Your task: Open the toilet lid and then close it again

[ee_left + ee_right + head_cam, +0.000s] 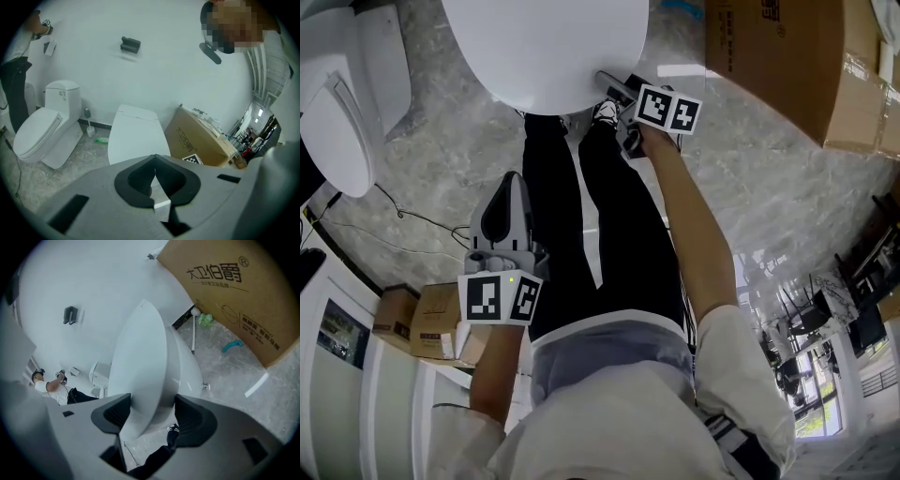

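Observation:
The white toilet point(548, 47) stands at the top of the head view, its smooth lid point(136, 133) facing me. My right gripper point(617, 94) reaches to the lid's front edge. In the right gripper view its jaws point(150, 416) stand wide open. The lid's rim point(140, 366) runs between the dark pads, and the bowl point(187, 369) lies to the right of the rim. My left gripper point(511, 183) hangs back over the person's leg, apart from the toilet. It is shut point(155, 173) with nothing held.
A large printed cardboard box point(797, 56) stands right of the toilet. A second toilet point(337, 103) sits at the left, with a cable point(403, 216) on the marble floor. Small boxes point(422, 323) lie at the lower left. Another person point(18, 70) stands far off.

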`<state>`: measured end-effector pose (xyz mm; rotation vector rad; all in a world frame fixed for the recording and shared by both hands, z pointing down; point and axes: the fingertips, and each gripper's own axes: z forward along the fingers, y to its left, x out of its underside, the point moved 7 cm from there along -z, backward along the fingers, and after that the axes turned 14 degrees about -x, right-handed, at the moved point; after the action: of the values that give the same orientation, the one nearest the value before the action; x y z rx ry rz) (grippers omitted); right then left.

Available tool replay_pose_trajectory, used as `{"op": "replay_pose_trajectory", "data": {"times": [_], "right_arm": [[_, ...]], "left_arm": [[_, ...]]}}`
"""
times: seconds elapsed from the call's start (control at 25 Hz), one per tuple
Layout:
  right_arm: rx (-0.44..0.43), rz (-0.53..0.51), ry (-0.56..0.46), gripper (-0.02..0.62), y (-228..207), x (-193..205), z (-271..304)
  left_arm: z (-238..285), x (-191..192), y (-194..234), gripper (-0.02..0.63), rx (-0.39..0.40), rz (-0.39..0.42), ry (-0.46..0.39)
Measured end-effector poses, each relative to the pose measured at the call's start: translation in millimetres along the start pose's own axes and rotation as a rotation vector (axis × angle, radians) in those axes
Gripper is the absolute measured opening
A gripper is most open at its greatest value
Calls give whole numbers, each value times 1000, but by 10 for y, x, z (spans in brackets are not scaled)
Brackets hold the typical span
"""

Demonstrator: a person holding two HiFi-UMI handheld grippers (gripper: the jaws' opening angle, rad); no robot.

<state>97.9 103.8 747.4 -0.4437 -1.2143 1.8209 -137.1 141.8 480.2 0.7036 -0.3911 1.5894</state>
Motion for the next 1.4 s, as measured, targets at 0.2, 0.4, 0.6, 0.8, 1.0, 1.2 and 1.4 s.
{"op": "replay_pose_trajectory", "data": {"times": [0.2, 0.4, 0.6, 0.8, 1.0, 1.2, 1.4], "right_arm": [[-5, 3, -7, 268, 100, -14, -78], [-14, -5, -9, 268, 209, -43, -156], [-29, -12, -11, 268, 307, -62, -217], [-44, -14, -13, 268, 430, -103, -291], [-56, -16, -12, 268, 535, -137, -372], [-68, -19, -12, 268, 649, -177, -409], [-80, -20, -11, 268, 784, -222, -488]], "left_arm": [[-3, -86, -21, 8, 2, -10, -15], [-16, -164, -33, 8, 4, -14, -29], [-42, -231, -38, 8, 3, -15, -41], [-103, -328, -47, 8, 4, -15, -60], [-163, -434, -74, 8, 8, -17, -80], [-192, -524, -84, 6, 13, -20, -98], [-261, -638, -114, 8, 15, -23, -119]]}}
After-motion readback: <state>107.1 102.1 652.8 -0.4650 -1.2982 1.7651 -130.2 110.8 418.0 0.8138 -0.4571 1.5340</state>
